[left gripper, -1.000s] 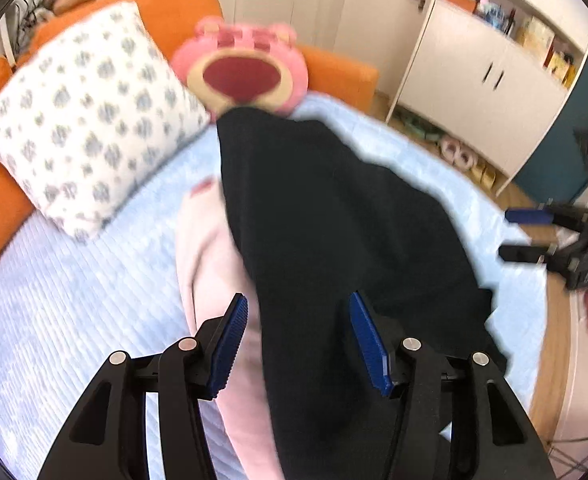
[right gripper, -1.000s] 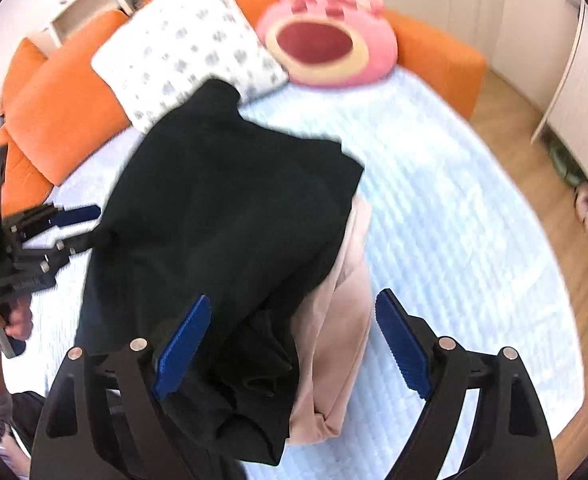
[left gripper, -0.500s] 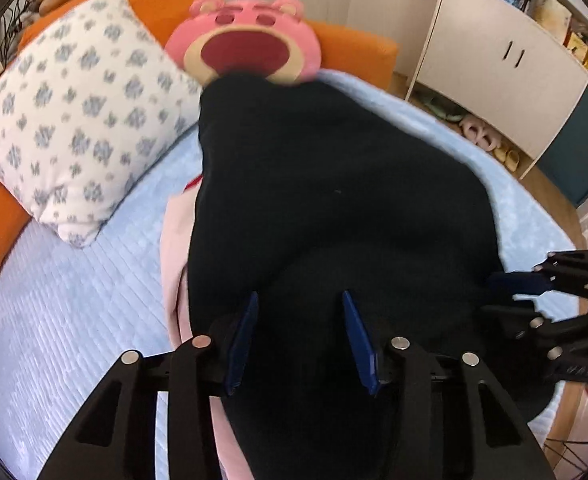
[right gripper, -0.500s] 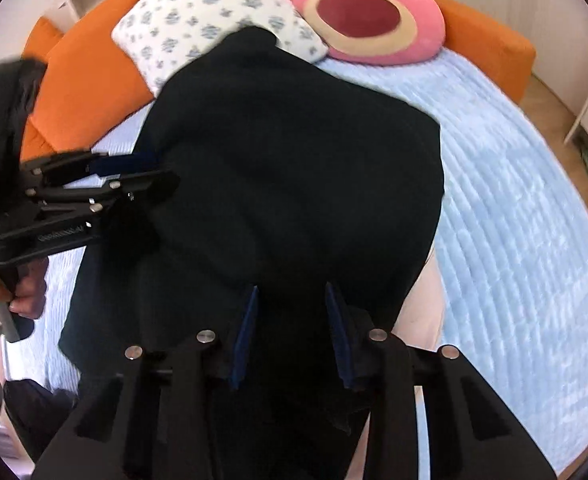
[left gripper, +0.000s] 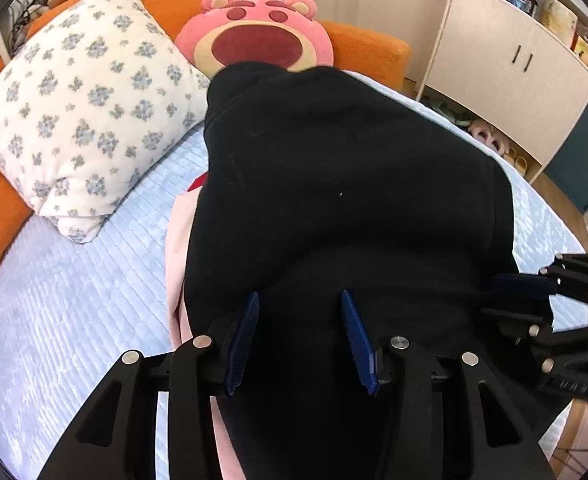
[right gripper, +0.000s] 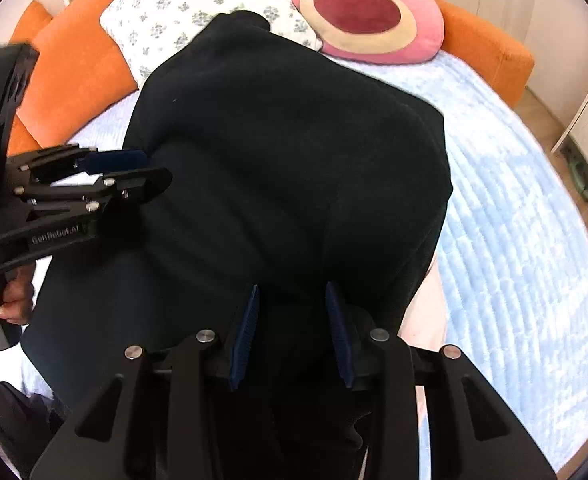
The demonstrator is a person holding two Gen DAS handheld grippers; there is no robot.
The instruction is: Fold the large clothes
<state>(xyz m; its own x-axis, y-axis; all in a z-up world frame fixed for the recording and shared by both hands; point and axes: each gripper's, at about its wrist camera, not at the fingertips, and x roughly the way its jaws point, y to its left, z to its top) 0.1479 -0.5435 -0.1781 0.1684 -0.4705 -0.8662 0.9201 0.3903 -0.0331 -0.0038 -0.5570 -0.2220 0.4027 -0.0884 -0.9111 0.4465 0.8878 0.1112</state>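
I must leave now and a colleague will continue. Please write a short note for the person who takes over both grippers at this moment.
Left gripper: jaws have just been closing on the near edge of the black garment; the cloth is bunched between the pads.
Right gripper: the same, closed onto the near edge further along.
Things: the black garment is spread over the light blue bed cover, its far end near the pink bear cushion. A pink garment lies partly under it.
Done: both grips taken.
Left: the fold itself; no fold is visible yet.
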